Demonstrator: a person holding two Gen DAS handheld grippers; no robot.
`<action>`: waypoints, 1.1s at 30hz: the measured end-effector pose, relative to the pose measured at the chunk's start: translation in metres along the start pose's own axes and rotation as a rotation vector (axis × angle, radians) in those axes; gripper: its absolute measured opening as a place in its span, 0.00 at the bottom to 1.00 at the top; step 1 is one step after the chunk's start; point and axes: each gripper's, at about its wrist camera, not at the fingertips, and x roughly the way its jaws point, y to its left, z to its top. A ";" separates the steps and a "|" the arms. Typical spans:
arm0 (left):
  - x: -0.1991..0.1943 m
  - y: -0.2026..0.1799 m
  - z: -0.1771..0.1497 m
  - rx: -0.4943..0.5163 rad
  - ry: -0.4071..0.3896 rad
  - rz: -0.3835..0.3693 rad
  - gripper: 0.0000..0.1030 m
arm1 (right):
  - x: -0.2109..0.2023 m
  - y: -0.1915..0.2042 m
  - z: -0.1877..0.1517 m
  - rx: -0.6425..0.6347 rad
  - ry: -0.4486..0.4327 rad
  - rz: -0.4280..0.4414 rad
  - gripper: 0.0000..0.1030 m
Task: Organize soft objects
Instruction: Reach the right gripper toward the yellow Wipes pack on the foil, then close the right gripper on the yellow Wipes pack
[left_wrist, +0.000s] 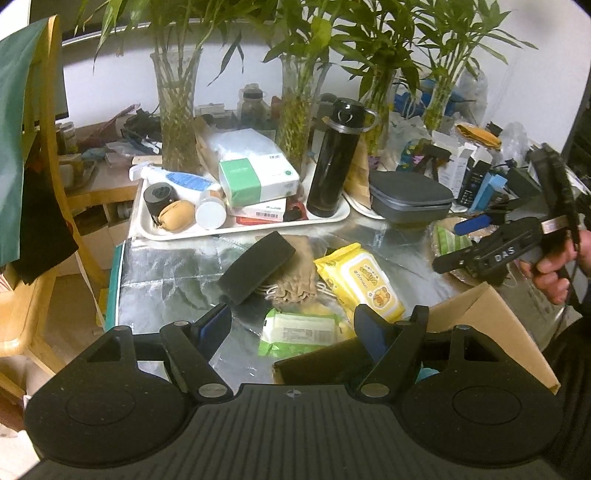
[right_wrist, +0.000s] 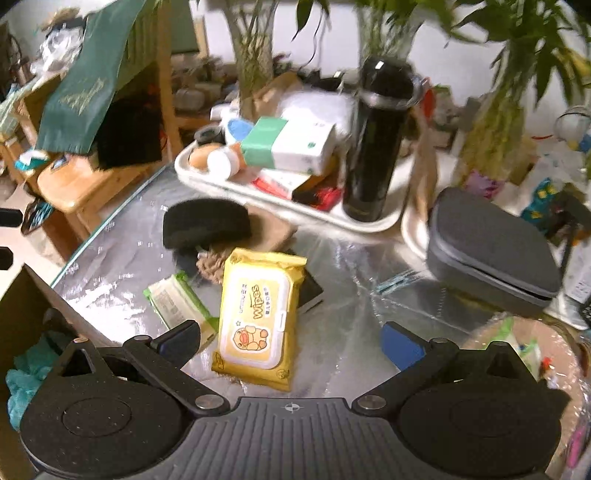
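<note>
On the foil-covered table (right_wrist: 351, 266), at twelve o'clock from the right gripper (right_wrist: 291, 339), lies the yellow wipes pack (right_wrist: 258, 317). Both grippers, left (left_wrist: 291, 325) too, stand apart, empty. Soft, slick, moderately heavy: pinch across its narrow sides.

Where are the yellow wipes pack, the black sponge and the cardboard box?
yellow wipes pack (right_wrist: 258, 314), right wrist view, on its white flip lid.
black sponge (left_wrist: 256, 267), left wrist view, middle of its top face.
cardboard box (left_wrist: 491, 321), left wrist view, on its raised flap.
</note>
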 end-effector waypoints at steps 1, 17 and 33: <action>0.001 0.001 0.000 -0.001 0.001 0.001 0.71 | 0.005 0.000 0.003 -0.002 0.018 0.010 1.00; 0.010 0.010 -0.005 -0.036 0.002 0.032 0.70 | 0.083 0.015 0.047 -0.014 0.250 0.061 1.00; 0.002 0.022 -0.007 -0.051 0.003 0.047 0.70 | 0.157 0.036 0.063 -0.069 0.498 -0.003 0.99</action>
